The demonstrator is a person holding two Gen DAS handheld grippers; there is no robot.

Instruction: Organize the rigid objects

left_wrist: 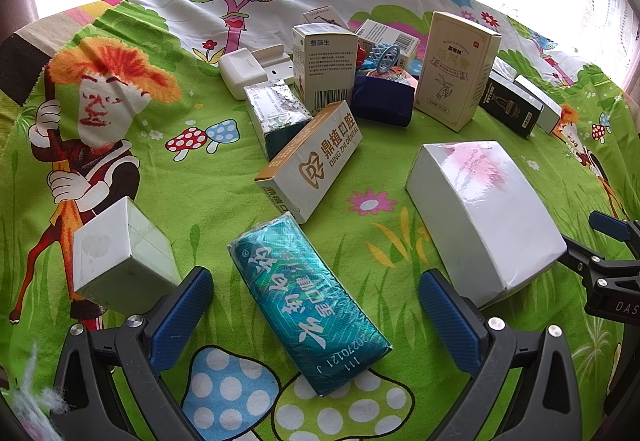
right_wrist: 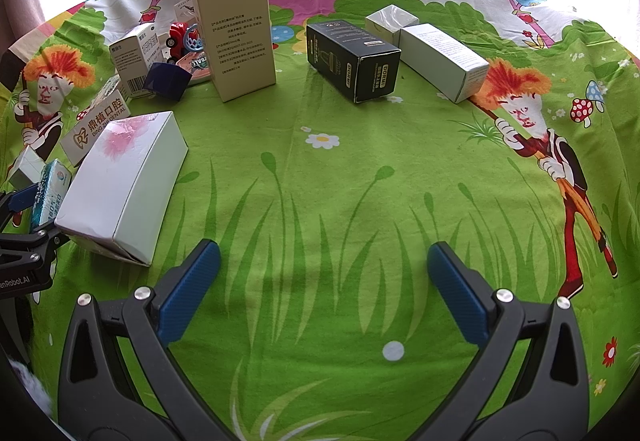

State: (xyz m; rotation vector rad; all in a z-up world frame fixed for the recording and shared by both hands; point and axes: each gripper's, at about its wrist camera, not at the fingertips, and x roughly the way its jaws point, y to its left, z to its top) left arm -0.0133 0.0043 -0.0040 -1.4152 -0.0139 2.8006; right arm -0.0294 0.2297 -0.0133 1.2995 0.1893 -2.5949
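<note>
My left gripper (left_wrist: 316,297) is open, its jaws either side of a teal foil box (left_wrist: 308,305) lying flat on the green cloth, not touching it. A white cube box (left_wrist: 124,257) sits just left of it, a big white box with a pink stain (left_wrist: 484,217) just right. My right gripper (right_wrist: 324,281) is open and empty above bare cloth; the big white box (right_wrist: 124,181) lies to its left. A white-and-gold dental box (left_wrist: 312,161) lies beyond the teal box.
A cluster stands at the back: tall cream box (left_wrist: 456,69), white medicine box (left_wrist: 324,69), dark blue box (left_wrist: 384,101), silver foil box (left_wrist: 276,113), white charger (left_wrist: 242,71). A black box (right_wrist: 352,59) and a long white box (right_wrist: 444,61) lie far right.
</note>
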